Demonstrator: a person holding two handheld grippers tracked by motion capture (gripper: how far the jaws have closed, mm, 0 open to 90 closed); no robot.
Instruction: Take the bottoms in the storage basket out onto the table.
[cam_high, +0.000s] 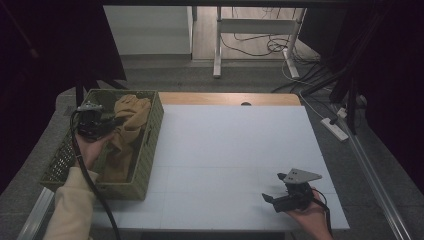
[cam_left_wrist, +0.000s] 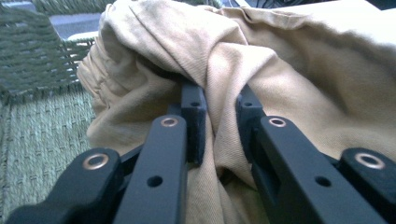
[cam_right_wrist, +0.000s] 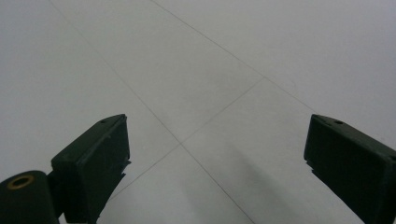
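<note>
Reaching into the green woven basket (cam_high: 148, 150) at the counter's left edge, the left gripper (cam_high: 92, 121) has its jaws pinched onto a fold of the tan cloth (cam_left_wrist: 233, 56) bunched up inside it. The right gripper (cam_high: 285, 192) hovers low over the near right corner of the white counter (cam_high: 235, 145), jaws spread wide with nothing between them but faint grid lines on the pale surface. A wooden strip (cam_high: 227, 98) edges the counter's far side. Beyond, the dim room has a grey floor, white desk legs (cam_high: 218, 47), tangled cables (cam_high: 265, 47) and a power strip (cam_high: 336, 128).
</note>
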